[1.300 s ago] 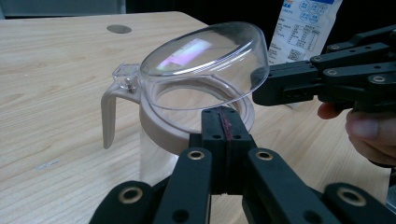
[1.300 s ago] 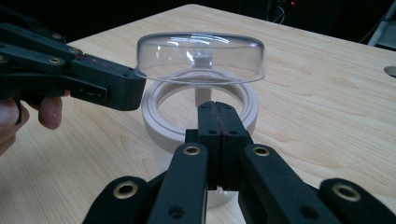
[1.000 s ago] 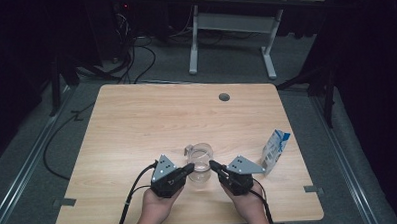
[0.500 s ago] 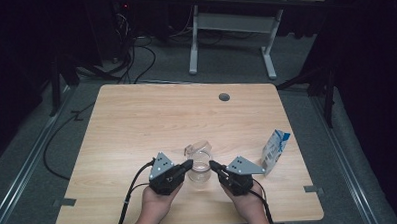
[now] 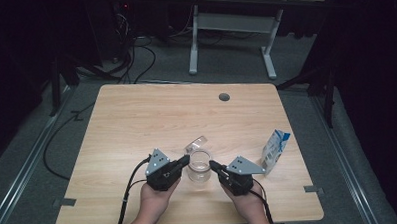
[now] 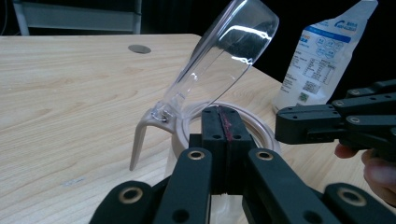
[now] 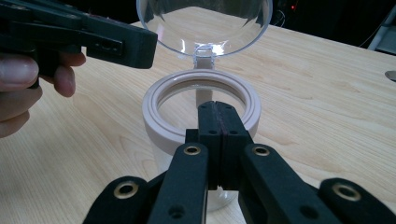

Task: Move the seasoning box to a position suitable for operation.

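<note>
Left gripper point(image 5: 184, 160) and right gripper point(image 5: 214, 166) face each other, tips near, jaws pressed together

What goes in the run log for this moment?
jar: upright, lid flipped open | left gripper: shut, at rim | right gripper: shut, at rim | pouch: untouched

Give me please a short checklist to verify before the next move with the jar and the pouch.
1. Clear hinged lid of the clear plastic jar is swung up, mouth open: ok.
2. Jar stands upright on the light wooden table: ok.
3. Left hand-held gripper, jaws shut, nothing held: ok.
4. Right hand-held gripper, jaws shut, nothing held: ok.
5. White and blue plastic pouch stands at the right of the jar, apart from it: ok.
6. Pouch already opened: cannot tell.
</note>
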The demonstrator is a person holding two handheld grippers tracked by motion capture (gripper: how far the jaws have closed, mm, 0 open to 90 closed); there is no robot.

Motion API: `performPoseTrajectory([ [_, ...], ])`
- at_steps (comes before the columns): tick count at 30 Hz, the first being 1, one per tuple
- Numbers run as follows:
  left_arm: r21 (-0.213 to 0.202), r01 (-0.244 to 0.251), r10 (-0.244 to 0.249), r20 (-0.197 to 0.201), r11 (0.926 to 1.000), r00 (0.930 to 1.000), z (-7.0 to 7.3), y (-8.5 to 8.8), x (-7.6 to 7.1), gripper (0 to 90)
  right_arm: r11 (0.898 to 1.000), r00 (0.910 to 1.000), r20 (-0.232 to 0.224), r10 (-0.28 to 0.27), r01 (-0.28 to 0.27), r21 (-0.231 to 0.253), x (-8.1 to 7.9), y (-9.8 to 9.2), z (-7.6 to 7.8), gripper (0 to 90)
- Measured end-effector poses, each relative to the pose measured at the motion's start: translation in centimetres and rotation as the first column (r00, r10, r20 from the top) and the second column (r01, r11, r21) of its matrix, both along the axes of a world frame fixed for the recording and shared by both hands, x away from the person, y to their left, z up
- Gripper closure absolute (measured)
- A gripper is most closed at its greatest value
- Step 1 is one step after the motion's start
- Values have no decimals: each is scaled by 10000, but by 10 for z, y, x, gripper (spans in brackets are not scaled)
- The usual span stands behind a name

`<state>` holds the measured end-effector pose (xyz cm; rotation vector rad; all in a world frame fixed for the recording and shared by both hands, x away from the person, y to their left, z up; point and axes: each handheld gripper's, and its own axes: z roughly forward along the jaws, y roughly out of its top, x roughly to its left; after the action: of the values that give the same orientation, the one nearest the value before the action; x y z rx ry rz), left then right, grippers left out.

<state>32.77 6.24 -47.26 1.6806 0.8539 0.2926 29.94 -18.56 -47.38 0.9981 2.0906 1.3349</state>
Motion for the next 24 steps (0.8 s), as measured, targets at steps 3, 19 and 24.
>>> performPoseTrajectory([
  [3, 56, -43, 43, -19, 10000, 10000, -1, 1, 2, 899, 10000, 10000, -7, 20, -20, 32, 0, 0, 0, 900],
  [19, 134, -434, 434, -30, 9990, 9991, -2, 10, 10, 899, 10000, 10000, -6, 48, -48, 58, 0, -1, 0, 900],
  [24, 361, -517, 518, 6, 9980, 9987, -6, 16, 9, 899, 10000, 10000, -18, 45, -45, 79, 0, -1, 0, 897],
])
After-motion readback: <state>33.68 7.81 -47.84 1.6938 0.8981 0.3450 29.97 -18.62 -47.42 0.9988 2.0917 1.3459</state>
